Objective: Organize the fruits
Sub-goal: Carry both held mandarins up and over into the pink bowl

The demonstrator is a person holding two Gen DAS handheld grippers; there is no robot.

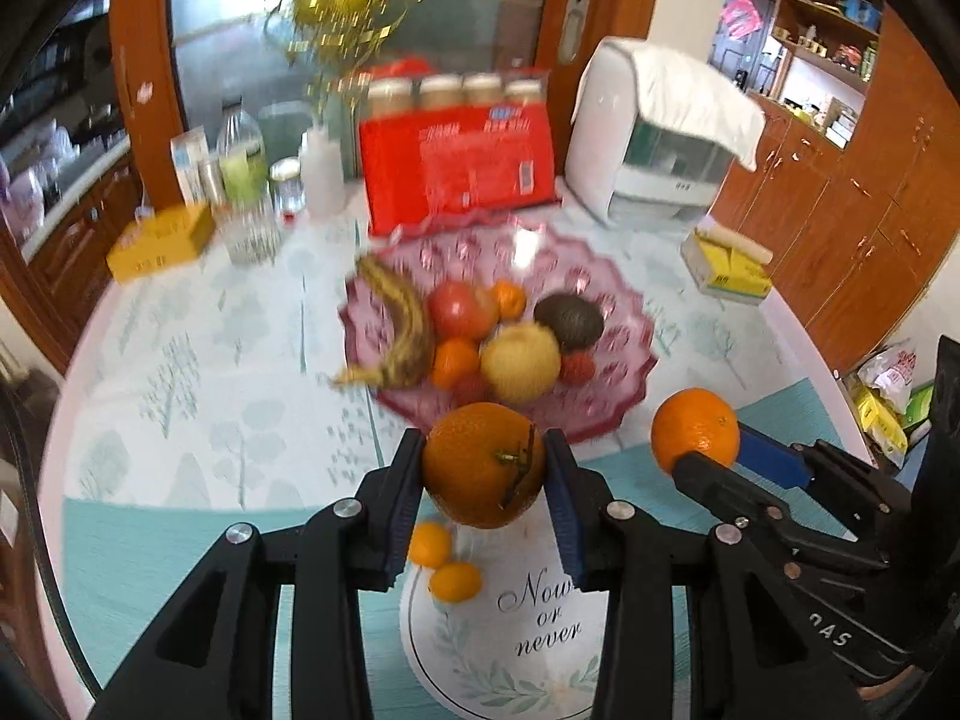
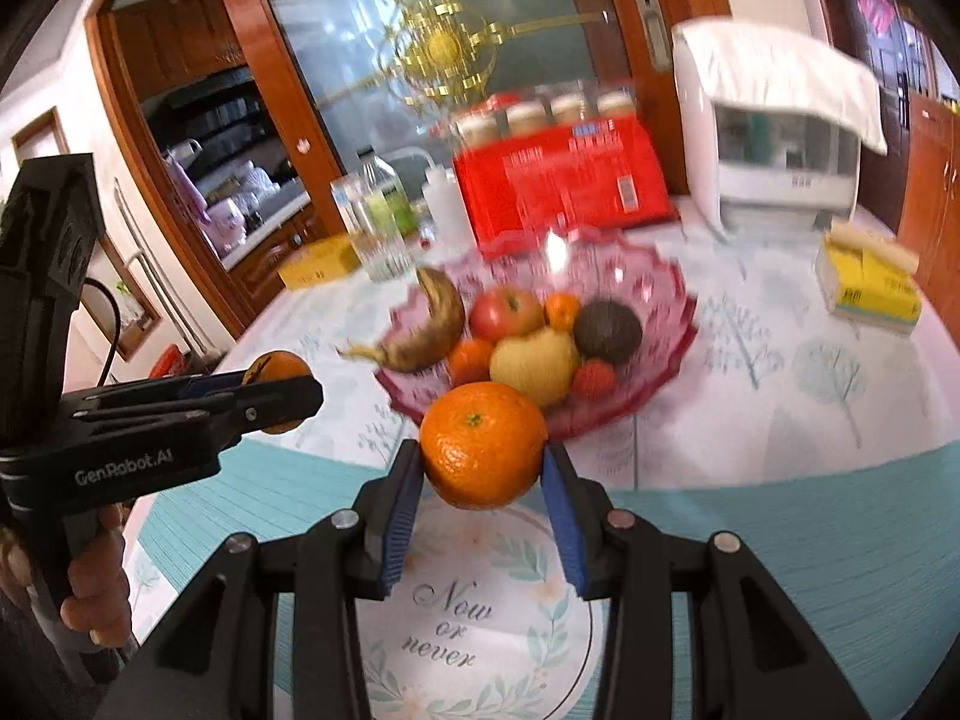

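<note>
Pink glass bowl (image 1: 624,324) and red pack (image 1: 456,168) — motion-blurred.

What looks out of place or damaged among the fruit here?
The banana in the pink glass bowl is heavily browned and hangs over the bowl's rim. Two small oranges sit apart on the white plate, outside the bowl. Nothing is spilled.

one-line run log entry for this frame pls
left gripper: shut on stemmed orange | right gripper: shut on orange | both above plate | bowl ahead
</note>
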